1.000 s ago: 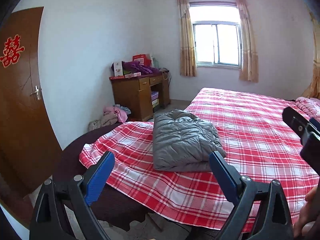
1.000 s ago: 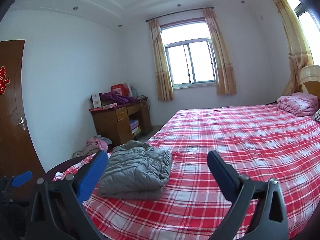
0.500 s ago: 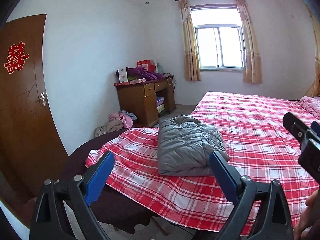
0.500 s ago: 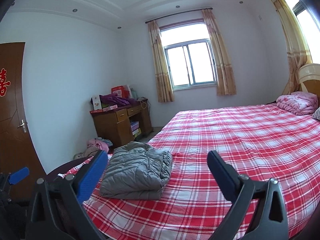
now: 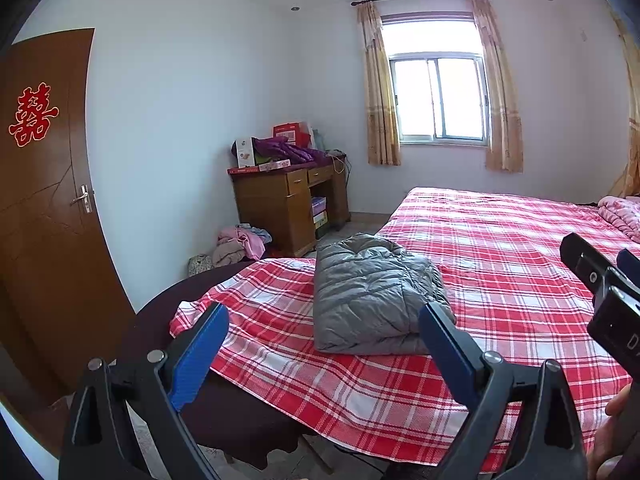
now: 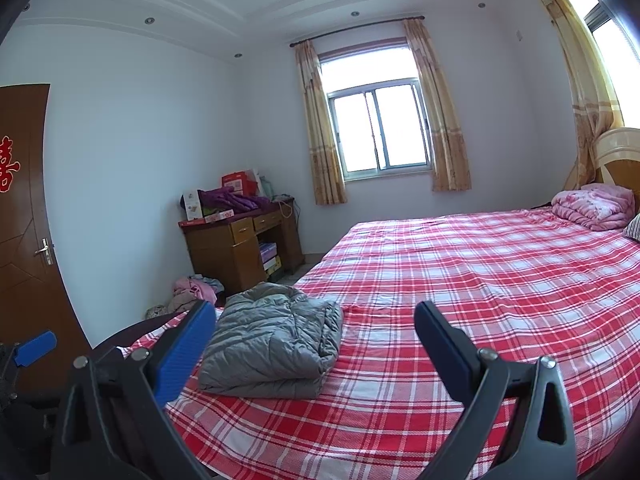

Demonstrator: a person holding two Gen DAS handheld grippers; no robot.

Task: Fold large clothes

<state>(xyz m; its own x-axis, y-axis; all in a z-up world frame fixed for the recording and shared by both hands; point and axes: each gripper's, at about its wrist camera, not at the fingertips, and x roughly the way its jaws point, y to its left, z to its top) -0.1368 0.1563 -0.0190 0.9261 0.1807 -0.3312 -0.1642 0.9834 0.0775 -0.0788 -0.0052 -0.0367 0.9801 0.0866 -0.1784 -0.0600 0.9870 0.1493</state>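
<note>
A grey quilted jacket (image 5: 372, 300) lies folded in a compact rectangle on the near corner of the bed; it also shows in the right wrist view (image 6: 272, 348). The bed (image 5: 520, 264) has a red and white plaid sheet. My left gripper (image 5: 324, 328) is open and empty, held back from the bed's foot, well short of the jacket. My right gripper (image 6: 316, 332) is open and empty, also off the jacket. The right gripper's body shows at the right edge of the left wrist view (image 5: 600, 284).
A wooden desk (image 5: 288, 204) with boxes and purple clothing stands against the far wall left of the bed. A pile of pink clothes (image 5: 240, 240) lies on the floor by it. A brown door (image 5: 44, 200) is at left. A pink quilt (image 6: 592, 204) sits at the headboard.
Both grippers have drawn back and tilted up a little; the jacket sits lower and slightly farther in both views. The jacket has not moved on the bed. Both grippers stay open.
</note>
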